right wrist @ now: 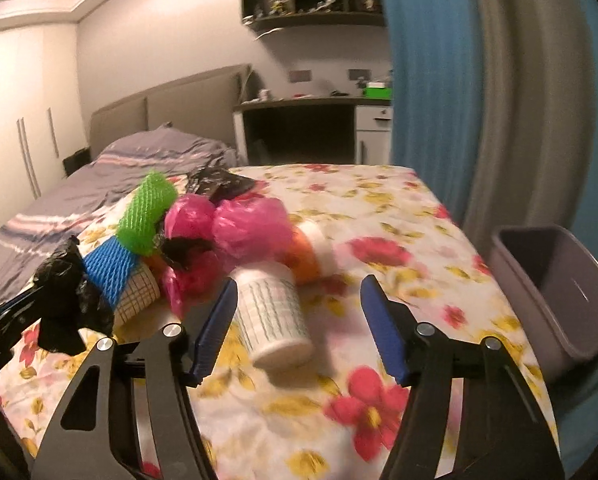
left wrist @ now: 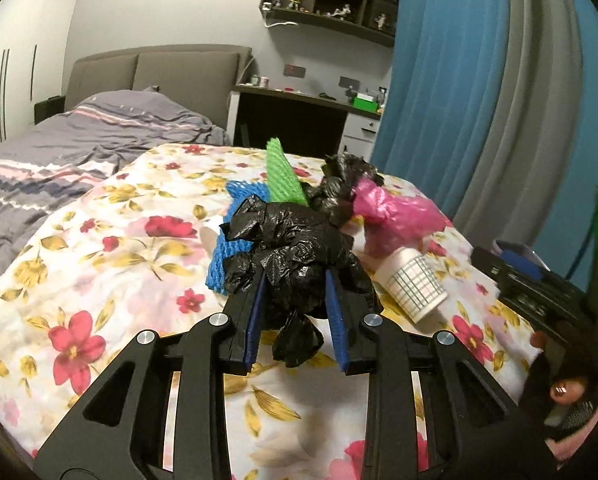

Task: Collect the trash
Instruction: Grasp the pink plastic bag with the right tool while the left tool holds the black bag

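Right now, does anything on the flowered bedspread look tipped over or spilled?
Yes. The white grid-patterned paper cup lies on its side on the flowered bedspread, beside the pink plastic bags, in front of the right tool. No liquid shows.

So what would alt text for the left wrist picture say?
The left gripper clamps a crumpled black plastic bag above a floral bedspread. Beyond lie blue and green foam netting, a pink bag and a tipped paper cup.
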`<state>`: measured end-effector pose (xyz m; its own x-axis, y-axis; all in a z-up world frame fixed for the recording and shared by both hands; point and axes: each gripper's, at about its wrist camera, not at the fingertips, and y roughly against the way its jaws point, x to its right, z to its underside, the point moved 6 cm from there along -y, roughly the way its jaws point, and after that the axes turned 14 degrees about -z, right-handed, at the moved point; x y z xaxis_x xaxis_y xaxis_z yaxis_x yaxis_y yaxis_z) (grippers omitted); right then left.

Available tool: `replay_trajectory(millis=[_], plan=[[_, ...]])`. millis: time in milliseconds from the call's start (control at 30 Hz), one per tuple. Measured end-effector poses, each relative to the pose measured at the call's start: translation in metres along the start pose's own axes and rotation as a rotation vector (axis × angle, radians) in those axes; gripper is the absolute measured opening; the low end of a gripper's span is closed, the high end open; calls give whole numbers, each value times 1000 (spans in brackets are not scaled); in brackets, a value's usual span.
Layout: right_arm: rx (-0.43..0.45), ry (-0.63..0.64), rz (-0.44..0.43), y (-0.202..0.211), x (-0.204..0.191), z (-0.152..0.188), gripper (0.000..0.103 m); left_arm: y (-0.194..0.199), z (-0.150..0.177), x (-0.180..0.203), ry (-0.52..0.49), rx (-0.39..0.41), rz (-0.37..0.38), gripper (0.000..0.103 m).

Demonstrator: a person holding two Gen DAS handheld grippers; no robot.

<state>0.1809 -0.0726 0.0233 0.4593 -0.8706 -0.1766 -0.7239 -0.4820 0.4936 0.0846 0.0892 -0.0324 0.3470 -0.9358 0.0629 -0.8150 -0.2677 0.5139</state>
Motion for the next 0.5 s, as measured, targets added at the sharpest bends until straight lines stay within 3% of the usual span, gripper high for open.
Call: replay_trajectory(millis=[367,400,500], plan=[[-55,-64,-105,-63,6,-28,67,-1,-13,-19,40,30,-17,28],[-60,-67,-118,-67,4,-29,64,-3,-13,-20,42,26,-17,28],[-75,-48,-142,-74,-2,-29,41,-6,-12,-21,49,21,-15,28]])
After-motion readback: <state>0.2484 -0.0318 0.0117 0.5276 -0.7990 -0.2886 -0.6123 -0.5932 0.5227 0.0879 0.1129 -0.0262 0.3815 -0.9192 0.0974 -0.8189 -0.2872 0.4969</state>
